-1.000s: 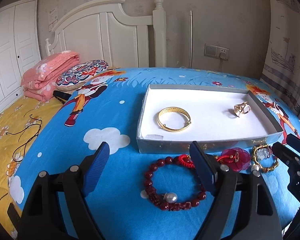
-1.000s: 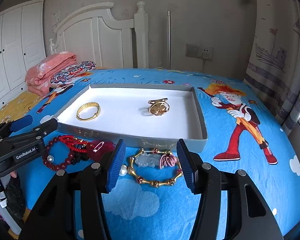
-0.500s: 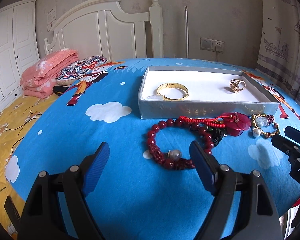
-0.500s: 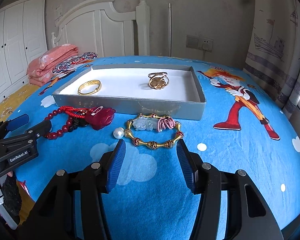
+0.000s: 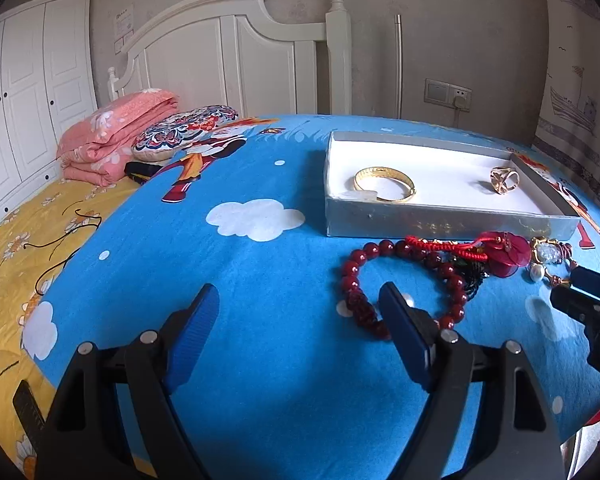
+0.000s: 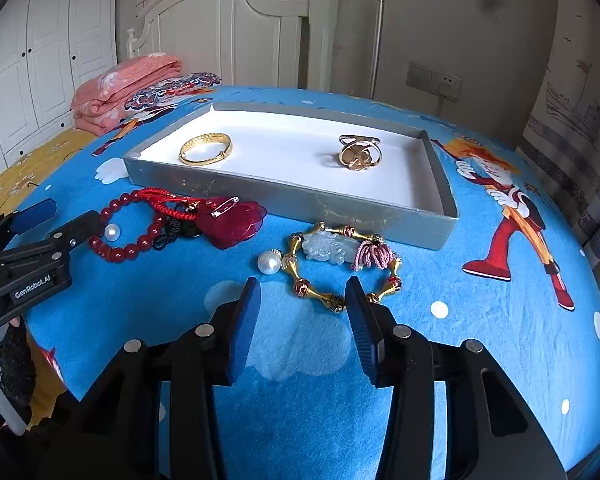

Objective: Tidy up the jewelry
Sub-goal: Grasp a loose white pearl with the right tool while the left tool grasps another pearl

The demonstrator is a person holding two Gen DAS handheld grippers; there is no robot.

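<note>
On the blue cartoon bedspread (image 6: 500, 340), the right gripper (image 6: 302, 320) hangs just short of the gold-link bracelet (image 6: 340, 272), and its jaws have just been closing in, though nothing sits between them; the bracelet's near edge lies right at the tip of the right-hand finger, with its pale jade charm and pink tassel beyond. A loose pearl (image 6: 269, 263) rests just left of that bracelet. Over to the left, the left gripper (image 5: 300, 332) hovers wide open and empty, and the red bead bracelet (image 5: 404, 280) lies past its right-hand finger, which hides part of the near beads. A red cord and dark red pendant (image 6: 232, 220) lie tangled against those beads. Behind all this sits the grey tray (image 6: 260, 190), already holding a gold bangle (image 6: 206, 149) on the left and a gold ring (image 6: 358, 153) on the right, well apart.
</note>
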